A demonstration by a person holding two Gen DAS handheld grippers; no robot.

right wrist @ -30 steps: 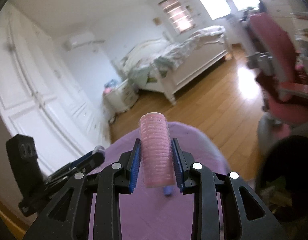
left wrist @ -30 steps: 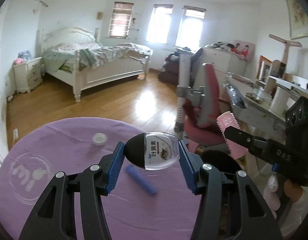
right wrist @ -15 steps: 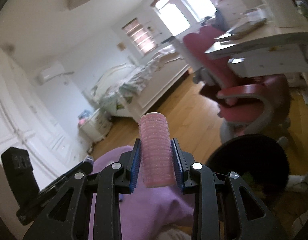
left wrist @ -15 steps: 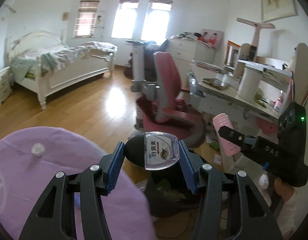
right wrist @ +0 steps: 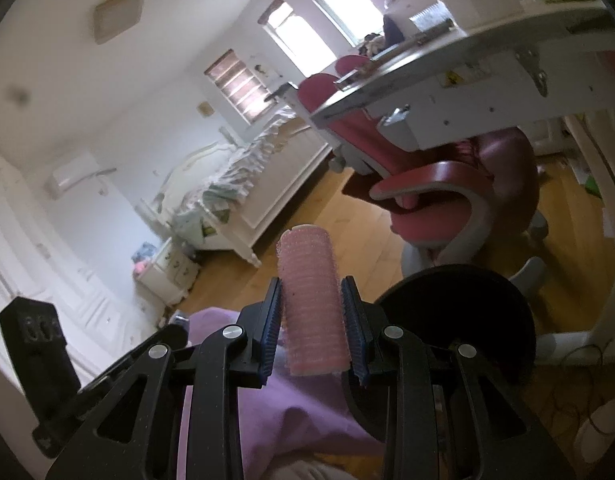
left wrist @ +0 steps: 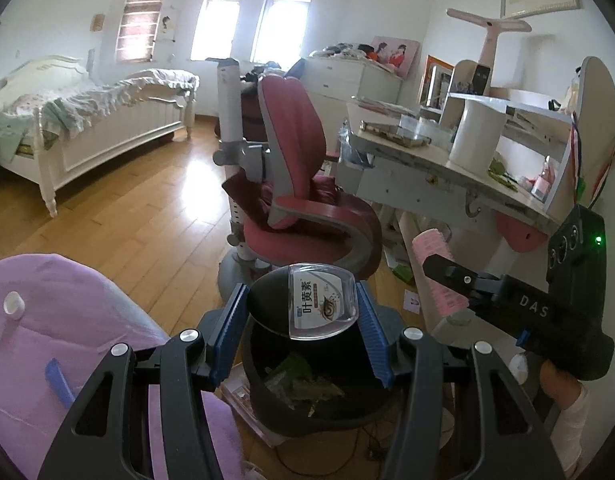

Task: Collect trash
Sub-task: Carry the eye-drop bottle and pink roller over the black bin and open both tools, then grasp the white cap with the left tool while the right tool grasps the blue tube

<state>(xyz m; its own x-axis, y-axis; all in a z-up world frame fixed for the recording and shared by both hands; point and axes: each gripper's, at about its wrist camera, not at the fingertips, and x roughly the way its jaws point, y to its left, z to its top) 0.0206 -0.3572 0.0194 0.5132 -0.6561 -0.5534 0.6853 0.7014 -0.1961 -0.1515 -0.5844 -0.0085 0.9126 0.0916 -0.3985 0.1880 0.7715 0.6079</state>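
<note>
My left gripper (left wrist: 303, 322) is shut on a black-and-clear eye-drop package (left wrist: 307, 304) with a printed label. It hangs right over the black trash bin (left wrist: 307, 412), which holds scraps of green wrapper. My right gripper (right wrist: 312, 322) is shut on a pink hair roller (right wrist: 311, 304) that stands upright between the blue pads. In the left wrist view the same roller (left wrist: 437, 270) and the right gripper's body show at the right of the bin. In the right wrist view the bin (right wrist: 459, 312) lies just right of the roller.
A purple-covered round table (left wrist: 39, 360) sits left of the bin, with a white cap (left wrist: 13, 303) and a blue stick (left wrist: 59, 382) on it. A pink desk chair (left wrist: 299, 184) and a white desk (left wrist: 447, 168) stand behind the bin. A bed (left wrist: 87, 120) is far left.
Both grippers swung right, away from the purple table, and now hover at the black bin. The package and the roller stay gripped as before.
</note>
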